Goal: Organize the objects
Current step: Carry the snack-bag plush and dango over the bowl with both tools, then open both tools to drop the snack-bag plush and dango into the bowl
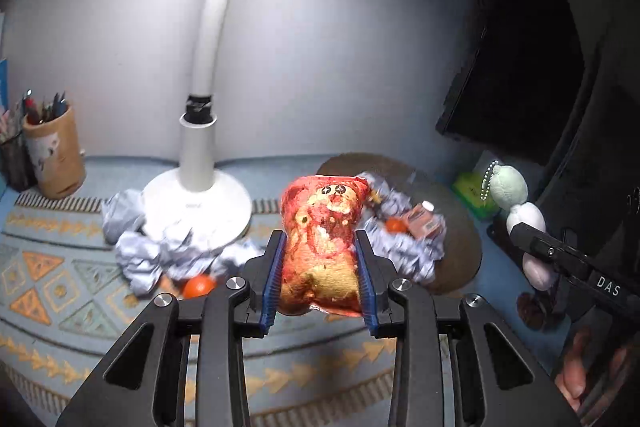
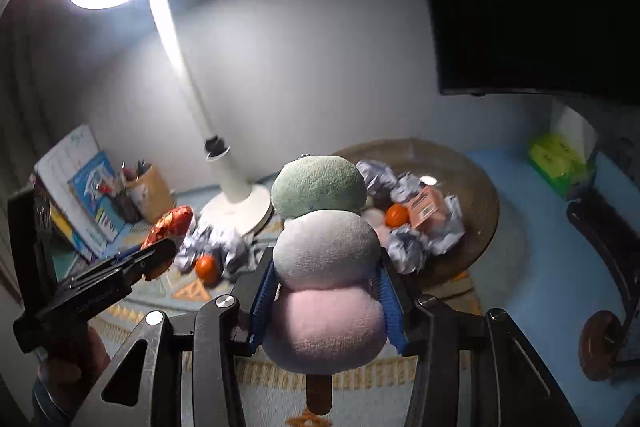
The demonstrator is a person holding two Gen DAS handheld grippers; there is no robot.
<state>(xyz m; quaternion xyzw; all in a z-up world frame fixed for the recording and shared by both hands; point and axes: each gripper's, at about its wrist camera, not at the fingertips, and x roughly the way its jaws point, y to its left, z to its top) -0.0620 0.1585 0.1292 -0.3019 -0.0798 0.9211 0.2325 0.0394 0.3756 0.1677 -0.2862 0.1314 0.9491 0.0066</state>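
My left gripper [image 1: 320, 247] is shut on a red and yellow snack packet [image 1: 322, 235], lifted above the patterned mat; from the right wrist view the same packet [image 2: 168, 227] shows in that gripper at the left. My right gripper [image 2: 326, 271] is shut on a plush dango skewer [image 2: 326, 259] with green, white and pink balls and a brown stick below. In the left wrist view that plush [image 1: 516, 211] hangs at the right with a bead chain. Both loads are held up off the table.
A white desk lamp [image 1: 198, 195] stands at the back. Crumpled paper [image 1: 160, 251], a tangerine [image 1: 199, 286], and a round dark tray [image 2: 472, 179] holding paper, a tangerine [image 2: 397, 215] and a pink carton [image 2: 426, 205]. Pen cup [image 1: 54, 155], books [image 2: 80, 187], green box [image 2: 556, 155], dark monitor [image 2: 520, 7].
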